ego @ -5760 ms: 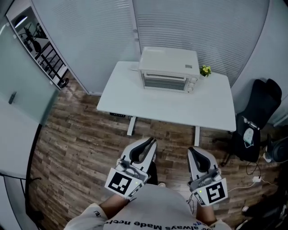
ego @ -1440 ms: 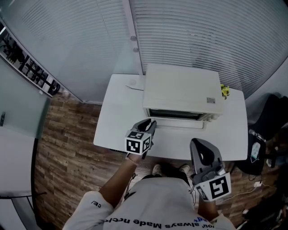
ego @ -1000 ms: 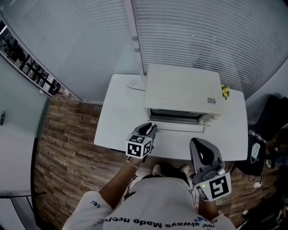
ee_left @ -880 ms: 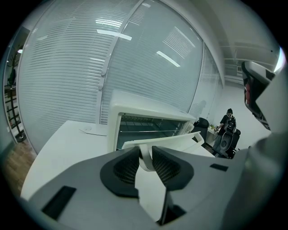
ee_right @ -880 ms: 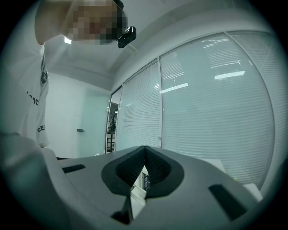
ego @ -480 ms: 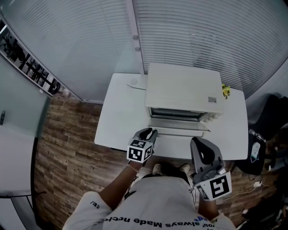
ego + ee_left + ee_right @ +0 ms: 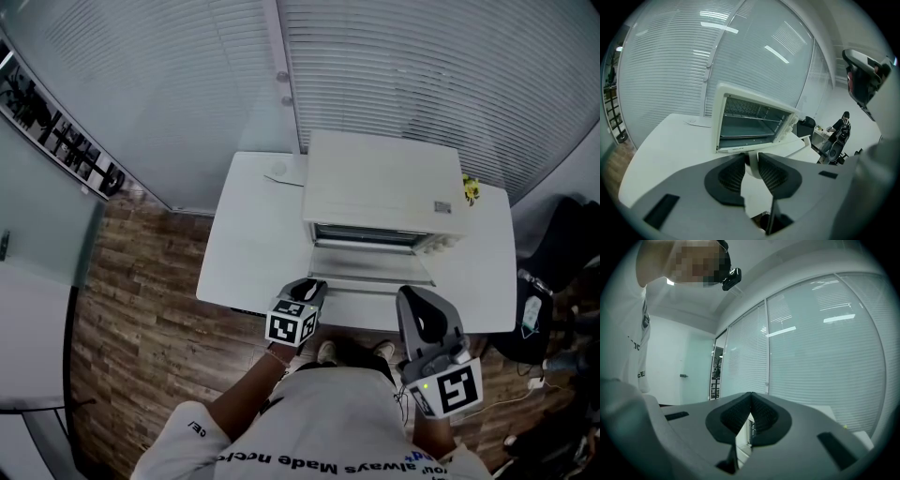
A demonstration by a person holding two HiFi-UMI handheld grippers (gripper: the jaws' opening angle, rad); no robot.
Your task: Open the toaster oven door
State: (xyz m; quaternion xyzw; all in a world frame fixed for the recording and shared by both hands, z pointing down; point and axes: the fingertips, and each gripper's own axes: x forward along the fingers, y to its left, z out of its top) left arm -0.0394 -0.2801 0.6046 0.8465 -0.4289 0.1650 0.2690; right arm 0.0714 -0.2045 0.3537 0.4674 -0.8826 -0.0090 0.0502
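Fingers (image 7: 732, 173) of left gripper (image 7: 751, 159) clamp the oven door handle (image 7: 751, 168) above white table (image 7: 661, 140), blinds (image 7: 661, 61) behind.

Matt toaster oven (image 7: 384, 183) — wood-grain floor (image 7: 131, 300)

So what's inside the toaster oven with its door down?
In the white box-shaped toaster oven, a wire rack sits near the top; the cavity below looks empty. The left tongs, clamped on the door handle, hide most of the lowered door.
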